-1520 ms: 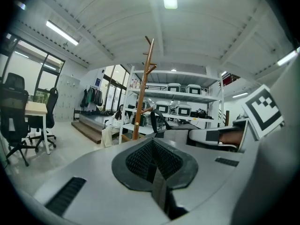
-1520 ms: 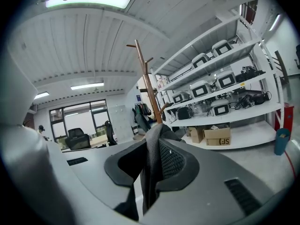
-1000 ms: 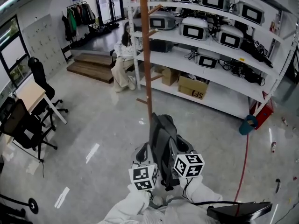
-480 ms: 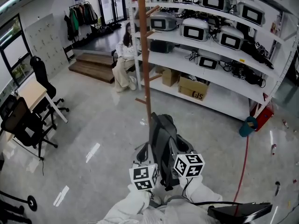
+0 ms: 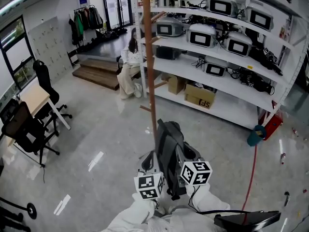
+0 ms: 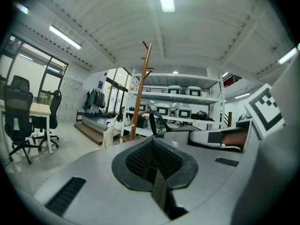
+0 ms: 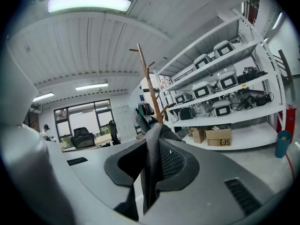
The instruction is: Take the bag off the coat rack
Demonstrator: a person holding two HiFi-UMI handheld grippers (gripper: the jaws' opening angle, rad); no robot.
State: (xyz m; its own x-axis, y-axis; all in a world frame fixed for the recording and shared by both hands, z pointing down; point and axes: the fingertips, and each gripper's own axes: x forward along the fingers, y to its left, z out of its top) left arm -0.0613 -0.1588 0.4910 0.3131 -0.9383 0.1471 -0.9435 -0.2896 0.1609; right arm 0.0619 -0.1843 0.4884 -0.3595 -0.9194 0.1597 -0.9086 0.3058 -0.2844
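Observation:
A grey and black bag point(image 5: 170, 151) hangs upright close in front of the brown coat rack pole point(image 5: 151, 66), and its top reaches the pole's lower part. Whether a strap still sits on a peg is hidden. My left gripper point(image 5: 150, 167) is at the bag's left side. In the left gripper view, the left gripper point(image 6: 153, 162) is shut on a thin dark strap point(image 6: 158, 191). My right gripper point(image 5: 184, 154) is at the bag's right side. In the right gripper view, the right gripper point(image 7: 152, 159) is shut on a fold of dark mesh fabric point(image 7: 153, 149) of the bag.
White shelving point(image 5: 227, 86) with grey devices and a cardboard box point(image 5: 200, 95) stands behind the rack. A person point(image 5: 128, 64) sits by wooden steps point(image 5: 99, 74). Office chairs point(image 5: 24, 132) and a desk point(image 5: 31, 98) are at left. A red cable point(image 5: 252, 170) and a teal bin point(image 5: 256, 129) lie at right.
Both grippers and the bag sit slightly lower in the head view. Both grips look the same, and the rack has not moved.

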